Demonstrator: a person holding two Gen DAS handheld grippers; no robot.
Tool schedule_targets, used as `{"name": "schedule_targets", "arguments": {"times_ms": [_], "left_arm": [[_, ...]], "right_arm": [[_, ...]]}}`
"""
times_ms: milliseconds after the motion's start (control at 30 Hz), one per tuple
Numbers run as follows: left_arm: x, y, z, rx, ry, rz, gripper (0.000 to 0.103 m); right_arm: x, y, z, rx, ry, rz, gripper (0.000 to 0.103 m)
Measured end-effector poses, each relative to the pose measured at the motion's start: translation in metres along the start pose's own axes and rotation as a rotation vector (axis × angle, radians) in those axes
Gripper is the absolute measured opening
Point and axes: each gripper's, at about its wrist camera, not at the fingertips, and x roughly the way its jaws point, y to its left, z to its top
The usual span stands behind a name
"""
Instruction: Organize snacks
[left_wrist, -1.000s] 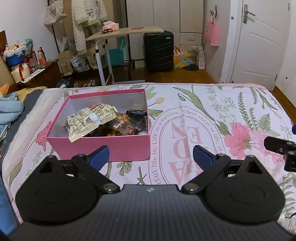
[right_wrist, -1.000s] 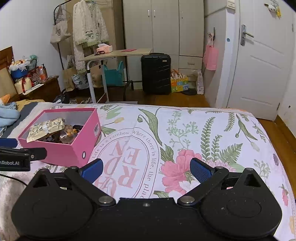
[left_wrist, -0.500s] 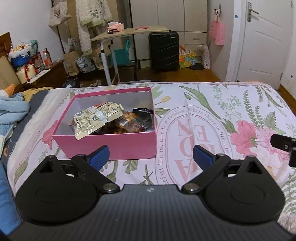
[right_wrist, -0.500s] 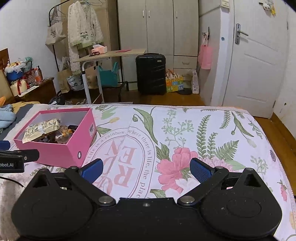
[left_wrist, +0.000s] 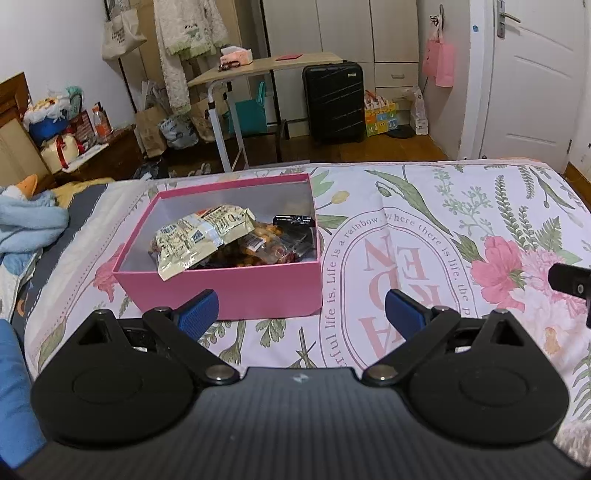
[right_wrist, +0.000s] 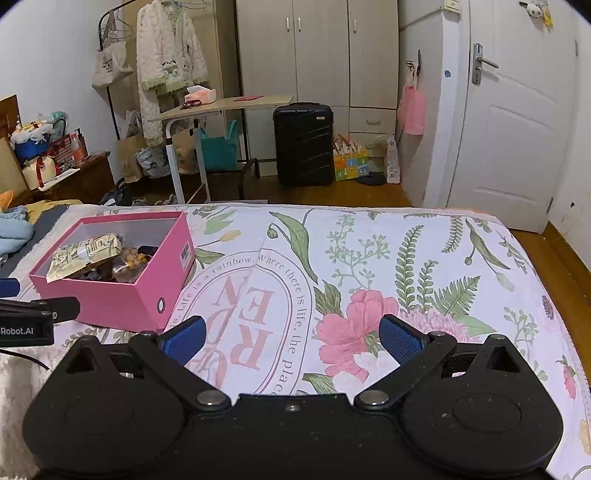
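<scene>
Snacks boxed on the bed, both tongs empty.
The pink box (left_wrist: 236, 284) sits on the floral bedspread (left_wrist: 443, 221), with a pale snack bag (left_wrist: 199, 240) atop other packets; the left tongs (left_wrist: 301, 314) gape wide just before it, and the right tongs (right_wrist: 291, 338) gape wide over the bedspread.

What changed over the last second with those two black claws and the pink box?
Both views shifted slightly, so the hand-held grippers drifted a little. Nothing was grabbed or released: the left gripper and right gripper stayed open and empty. The pink box and its snack packets lay unmoved.
</scene>
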Motion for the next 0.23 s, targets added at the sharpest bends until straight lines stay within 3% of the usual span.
{"name": "schedule_targets", "arguments": {"times_ms": [233], "left_arm": [[0.0004,-0.0012,-0.0005,0.008,-0.001,-0.002,0.098]], "right_arm": [[0.0011,-0.0006,-0.0001,0.0,0.008,-0.001,0.101]]}}
